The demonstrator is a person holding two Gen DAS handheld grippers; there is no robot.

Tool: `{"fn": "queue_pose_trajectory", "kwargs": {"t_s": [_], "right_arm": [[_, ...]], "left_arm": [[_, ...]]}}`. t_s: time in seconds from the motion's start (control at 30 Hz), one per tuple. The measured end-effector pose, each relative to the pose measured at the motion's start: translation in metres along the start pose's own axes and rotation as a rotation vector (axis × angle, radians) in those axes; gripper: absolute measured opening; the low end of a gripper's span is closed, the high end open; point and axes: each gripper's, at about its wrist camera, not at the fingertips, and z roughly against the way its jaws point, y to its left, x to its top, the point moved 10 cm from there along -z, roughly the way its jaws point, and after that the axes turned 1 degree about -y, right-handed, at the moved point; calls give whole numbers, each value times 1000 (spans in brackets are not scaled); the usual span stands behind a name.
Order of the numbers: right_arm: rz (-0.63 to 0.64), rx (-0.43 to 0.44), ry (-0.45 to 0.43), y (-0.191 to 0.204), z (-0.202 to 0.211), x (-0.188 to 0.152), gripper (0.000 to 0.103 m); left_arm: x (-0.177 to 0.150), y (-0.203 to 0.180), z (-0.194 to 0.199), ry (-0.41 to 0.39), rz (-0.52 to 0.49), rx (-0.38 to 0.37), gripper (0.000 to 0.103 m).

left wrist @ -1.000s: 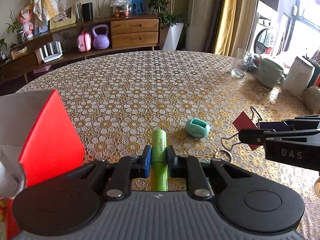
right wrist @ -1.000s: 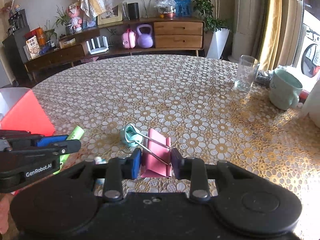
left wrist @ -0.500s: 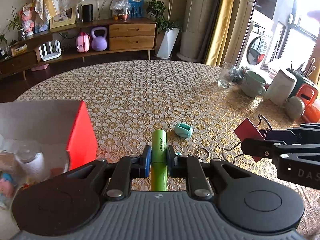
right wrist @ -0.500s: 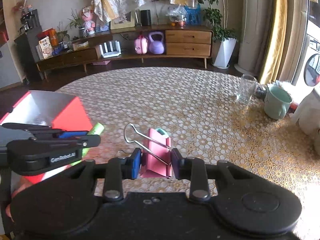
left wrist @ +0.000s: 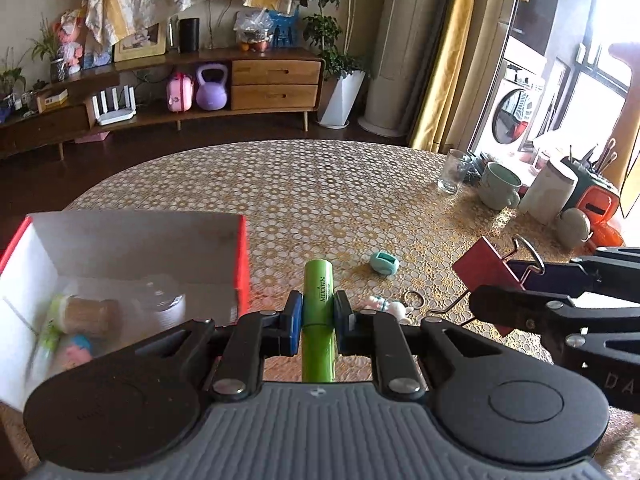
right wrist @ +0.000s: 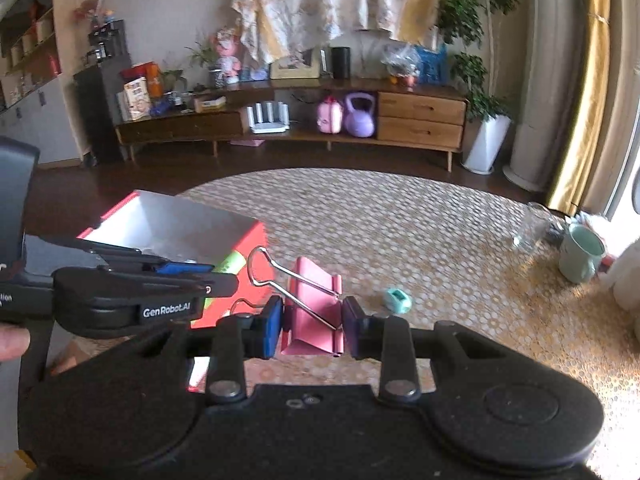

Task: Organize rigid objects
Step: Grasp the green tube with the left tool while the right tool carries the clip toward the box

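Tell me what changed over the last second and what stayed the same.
Both tools rose off the table with their loads. The left tool carried the green tube up beside the red box, whose inside now shows. The right tool lifted the pink binder clip up too. Nothing was grasped or released. The teal item, the keyring charm, glass and mug stayed put.

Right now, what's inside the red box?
Inside the red box, the left view shows a cork-topped jar, a clear lid and something pink and blue. The gripper covers the near corner.
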Motion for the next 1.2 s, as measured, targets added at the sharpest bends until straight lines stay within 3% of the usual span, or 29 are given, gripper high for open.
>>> {"fn": "queue_pose_trajectory", "kwargs": {"t_s": [0.6,1.2], "right_arm": [[103,102,16,111,-28,18,31],[117,132,92,159,-100,10,31]], "left_arm": [[-6,121,48,5,63,84,16],[-14,235,25,96,66,242,16]]}}
